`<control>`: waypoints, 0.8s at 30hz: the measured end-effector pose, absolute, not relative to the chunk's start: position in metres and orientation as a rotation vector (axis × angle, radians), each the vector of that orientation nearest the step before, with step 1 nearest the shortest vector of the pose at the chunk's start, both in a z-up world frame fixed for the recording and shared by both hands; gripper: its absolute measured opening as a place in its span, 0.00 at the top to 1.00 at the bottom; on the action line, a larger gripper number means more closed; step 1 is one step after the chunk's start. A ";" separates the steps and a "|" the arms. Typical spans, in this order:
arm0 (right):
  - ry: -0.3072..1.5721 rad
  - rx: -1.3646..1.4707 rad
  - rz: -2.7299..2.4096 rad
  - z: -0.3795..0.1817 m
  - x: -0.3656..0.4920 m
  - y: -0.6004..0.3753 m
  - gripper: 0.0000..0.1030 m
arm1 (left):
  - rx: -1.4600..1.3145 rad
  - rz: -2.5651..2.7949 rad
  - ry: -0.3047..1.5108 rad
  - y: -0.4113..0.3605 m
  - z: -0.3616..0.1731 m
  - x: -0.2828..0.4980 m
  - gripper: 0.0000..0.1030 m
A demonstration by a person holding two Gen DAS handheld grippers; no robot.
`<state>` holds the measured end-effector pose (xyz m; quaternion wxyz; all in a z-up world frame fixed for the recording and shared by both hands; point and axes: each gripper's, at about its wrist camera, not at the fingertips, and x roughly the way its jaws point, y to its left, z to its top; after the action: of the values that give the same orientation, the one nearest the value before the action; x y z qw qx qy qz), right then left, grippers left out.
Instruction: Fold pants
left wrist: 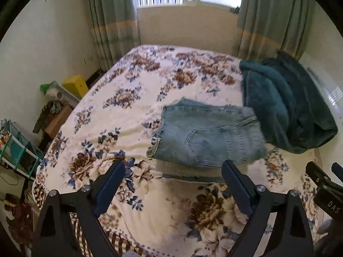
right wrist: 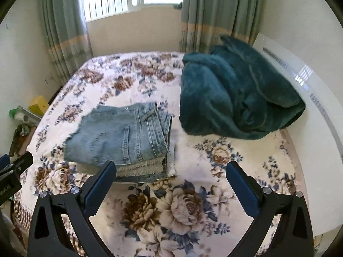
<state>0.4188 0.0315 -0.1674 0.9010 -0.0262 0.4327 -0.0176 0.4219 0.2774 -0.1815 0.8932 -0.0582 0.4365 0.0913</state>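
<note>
Light blue jeans [left wrist: 205,137] lie folded into a compact stack on the floral bedspread [left wrist: 133,115], back pocket up. They also show in the right wrist view [right wrist: 120,137], on top of other folded cloth. My left gripper [left wrist: 173,171] is open and empty, held just in front of the stack. My right gripper [right wrist: 171,171] is open and empty, near the stack's front right corner. The right gripper's tip shows at the right edge of the left wrist view [left wrist: 321,177].
A dark teal fleece blanket [right wrist: 235,98] lies bunched to the right of the jeans, by the white headboard [right wrist: 317,107]. Left of the bed are a yellow box [left wrist: 75,84], cardboard box and a shelf rack [left wrist: 17,147]. Curtains and window stand behind.
</note>
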 end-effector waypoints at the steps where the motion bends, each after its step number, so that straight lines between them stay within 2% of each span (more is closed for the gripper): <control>1: 0.877 -0.056 -0.032 -0.154 0.404 0.031 0.00 | -0.119 0.187 0.893 0.275 -0.174 0.414 0.11; 12: 0.722 -0.086 0.041 -0.032 0.222 0.027 0.00 | -0.098 0.189 0.748 0.248 -0.078 0.264 0.11; 24: 0.640 -0.073 0.057 0.045 0.087 0.030 0.00 | -0.083 0.162 0.681 0.244 -0.026 0.156 0.11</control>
<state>0.0872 0.0305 0.0445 0.9482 -0.0361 0.3143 0.0282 0.1565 0.2444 -0.0262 0.9386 -0.0406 0.3333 0.0792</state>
